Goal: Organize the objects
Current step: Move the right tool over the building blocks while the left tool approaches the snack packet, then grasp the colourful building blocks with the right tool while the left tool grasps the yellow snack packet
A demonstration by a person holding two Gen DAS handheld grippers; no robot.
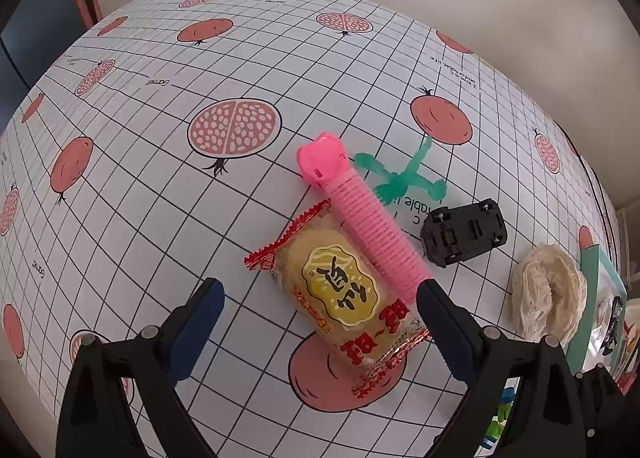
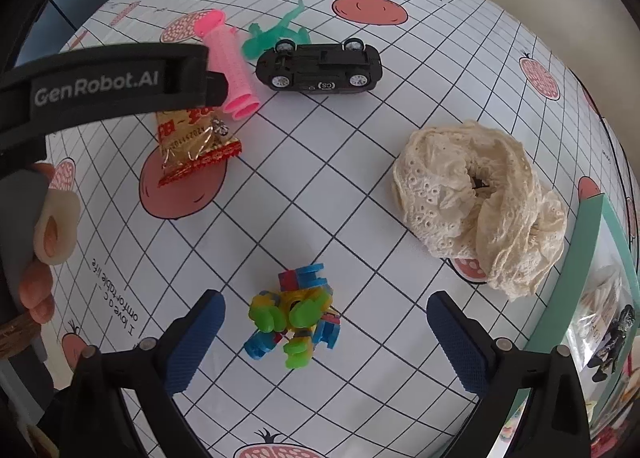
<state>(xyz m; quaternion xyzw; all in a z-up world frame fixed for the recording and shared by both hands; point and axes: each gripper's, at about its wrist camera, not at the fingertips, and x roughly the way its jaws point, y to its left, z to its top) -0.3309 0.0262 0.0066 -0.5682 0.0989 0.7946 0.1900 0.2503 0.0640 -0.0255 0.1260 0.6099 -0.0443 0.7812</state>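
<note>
Through the left wrist view I am holding the left gripper low over the desk, fingers released and straddling the snack packet, and since the pink roller is lying against the packet by my right-hand finger, I judge a closing squeeze could snag or roll it. Through the right wrist view I am hovering the right gripper, tilted downward with fingers released, around the colourful block toy, which looks knobbly enough to slip out sideways.
</note>
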